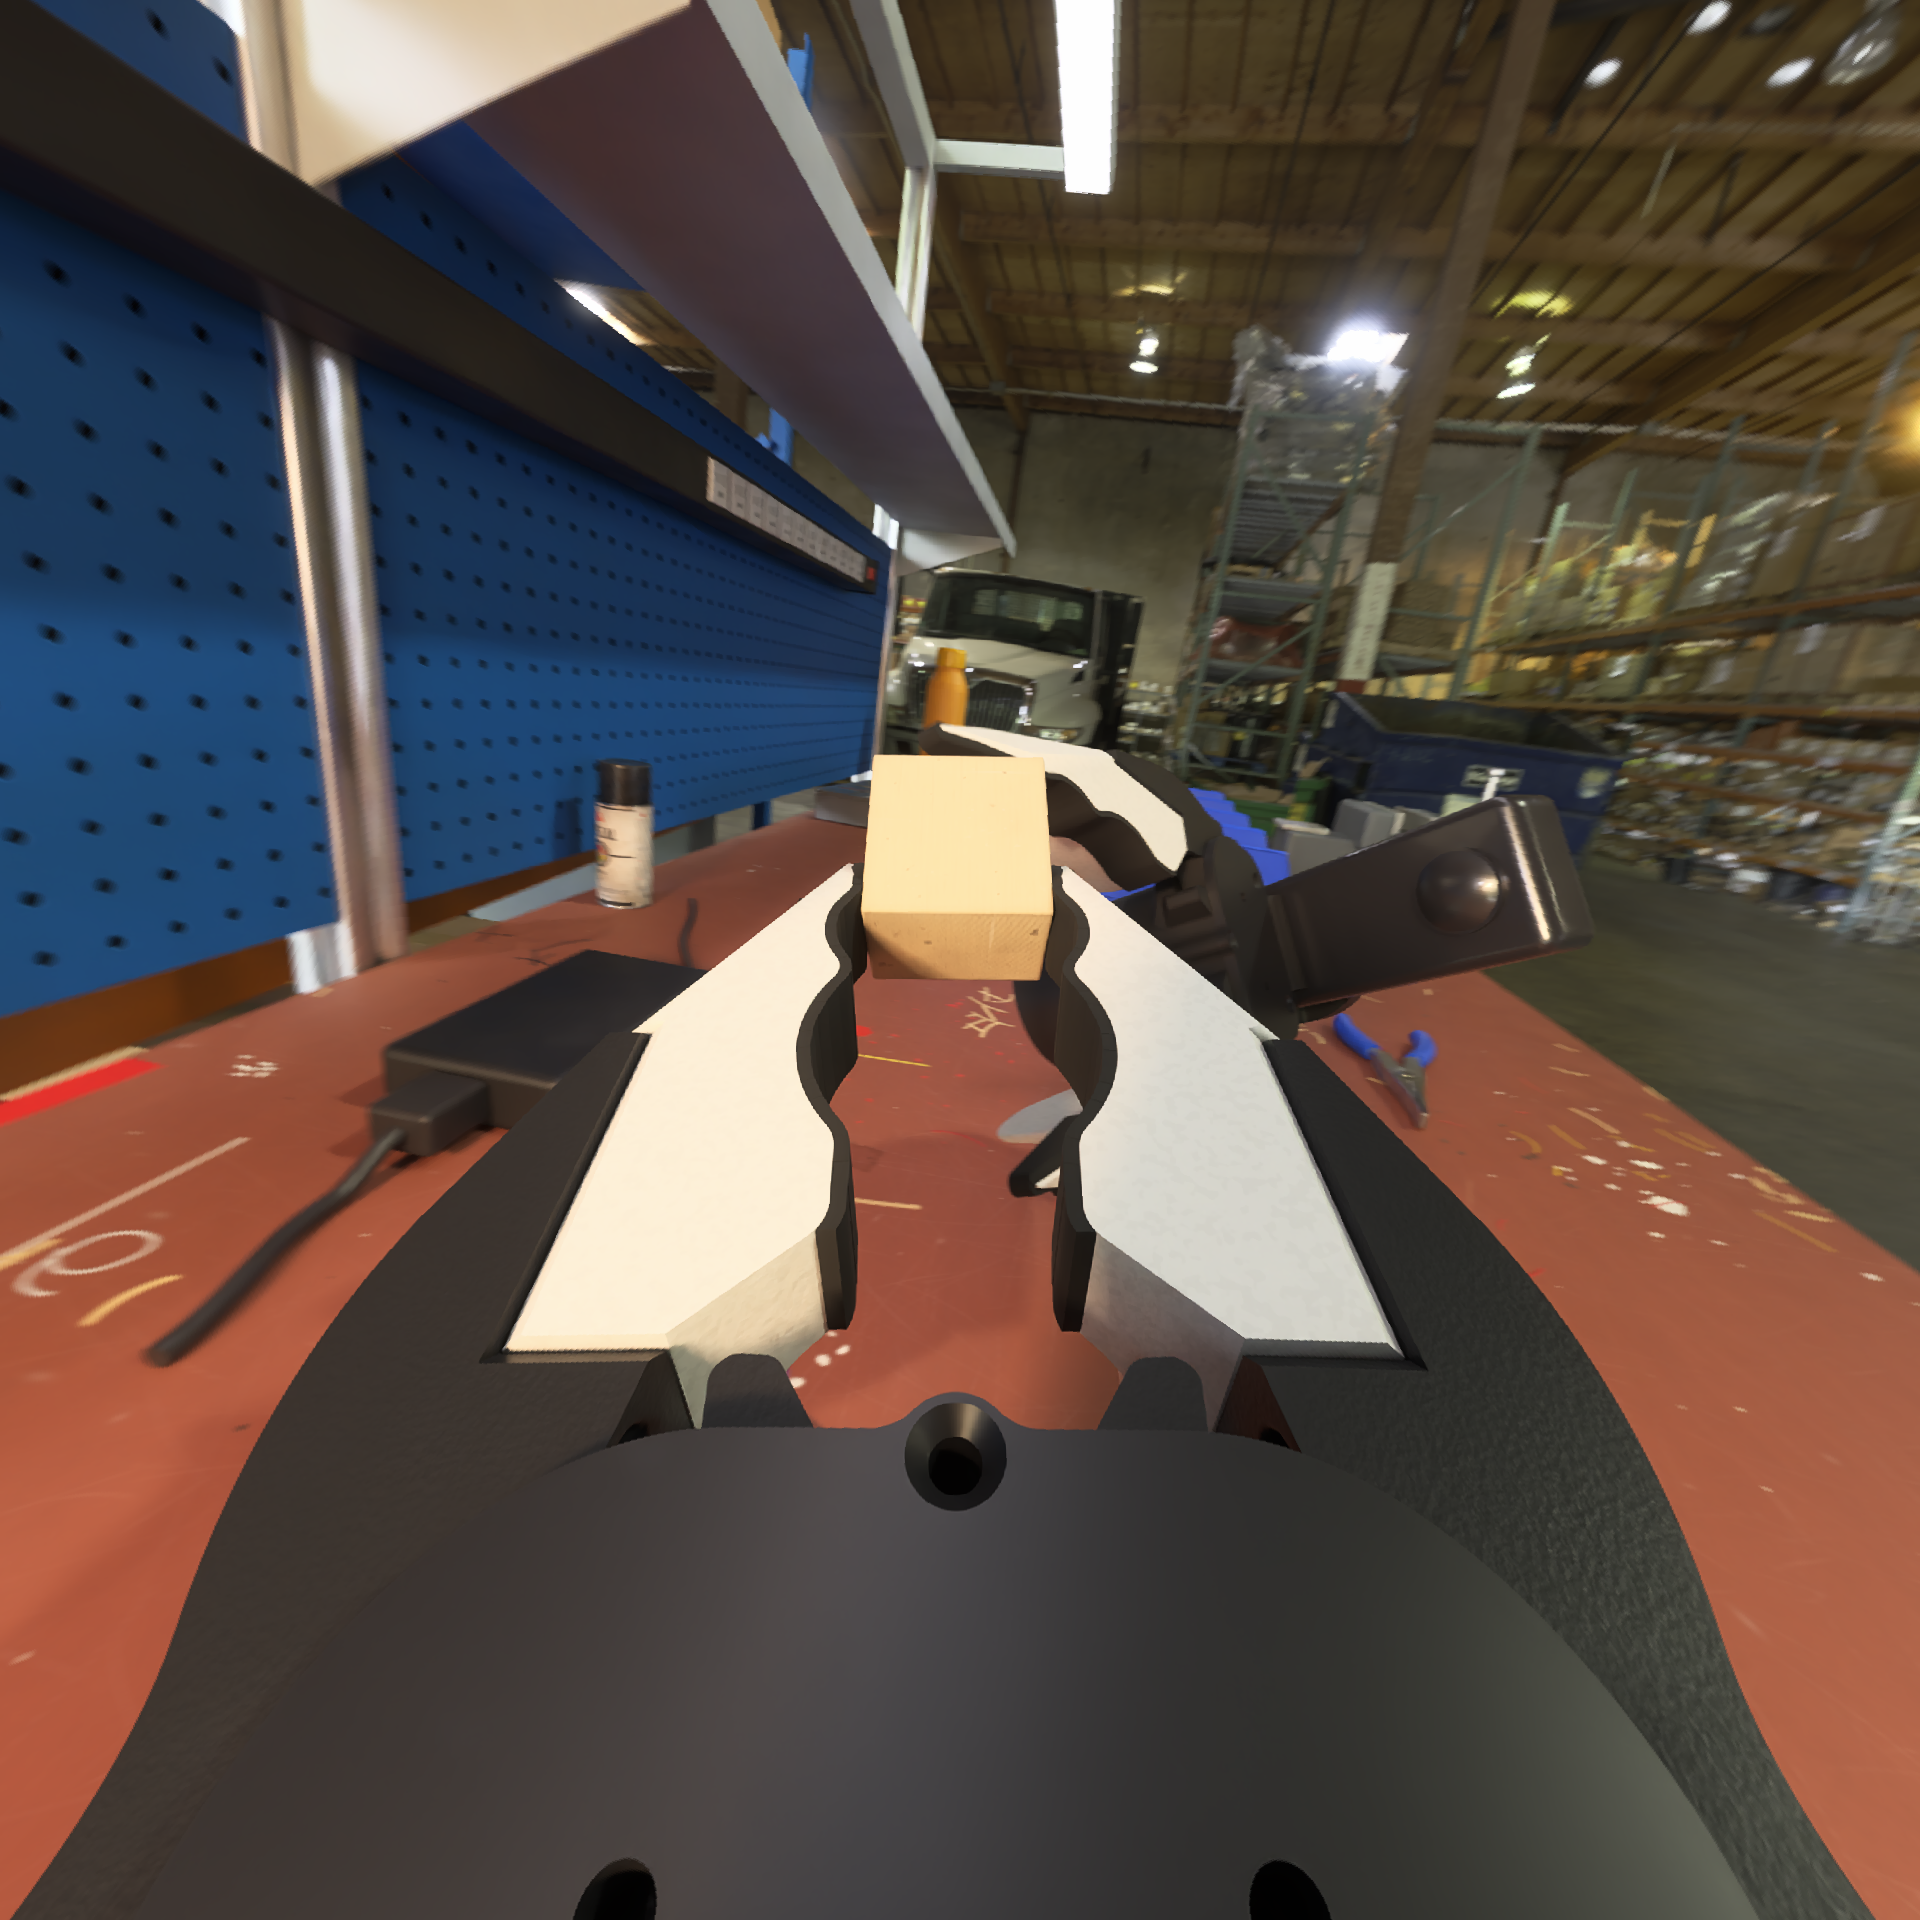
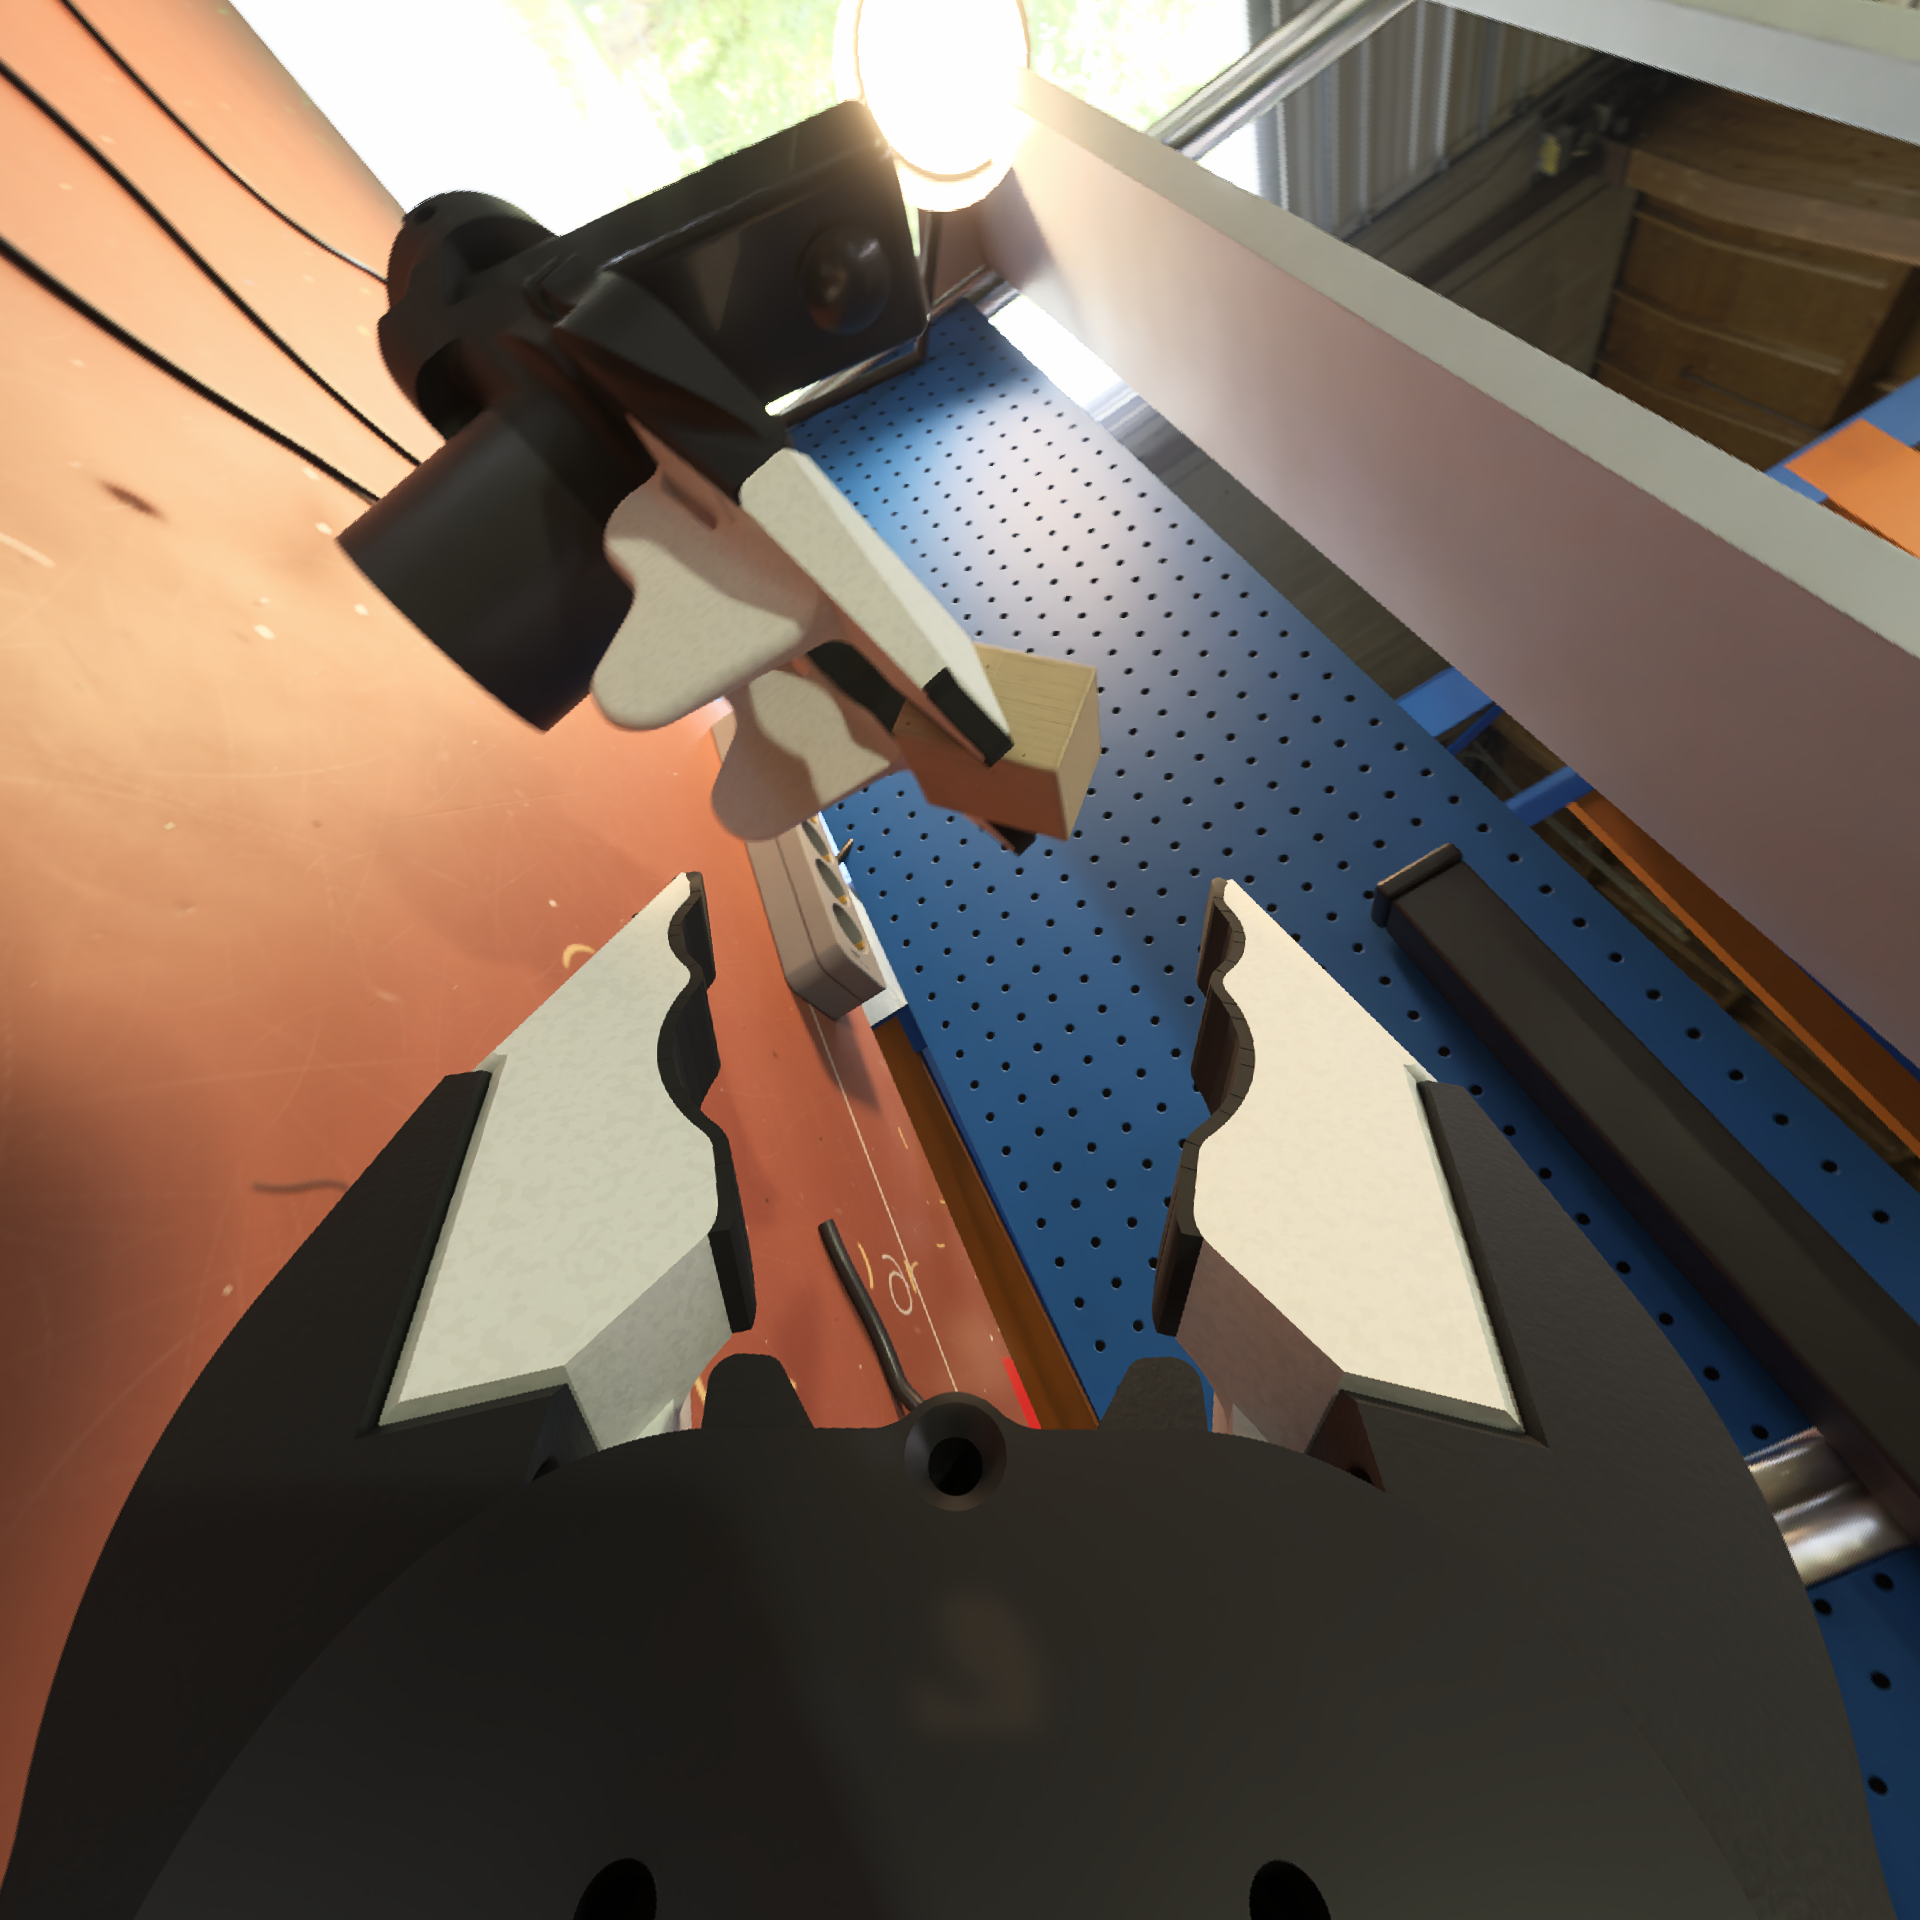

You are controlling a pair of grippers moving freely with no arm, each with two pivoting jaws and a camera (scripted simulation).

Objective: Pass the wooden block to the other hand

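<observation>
My left gripper (image 1: 956, 925) is shut on the pale wooden block (image 1: 956, 868), pinched between its fingertips and held above the red bench top. The right gripper (image 1: 1132, 821) shows just behind and right of the block in the left wrist view, partly hidden by it. In the right wrist view my right gripper (image 2: 956, 914) is open and empty. Ahead of and above its tips, apart from them, the left gripper (image 2: 997, 769) holds the wooden block (image 2: 1049, 727).
A red bench top (image 1: 312, 1195) runs along a blue pegboard (image 1: 520, 675) under a grey shelf (image 1: 831, 312). On the bench lie a black power adapter with cable (image 1: 520, 1029), a spray can (image 1: 623, 831), an orange bottle (image 1: 945, 686), blue-handled pliers (image 1: 1387, 1060) and a power strip (image 2: 831, 935).
</observation>
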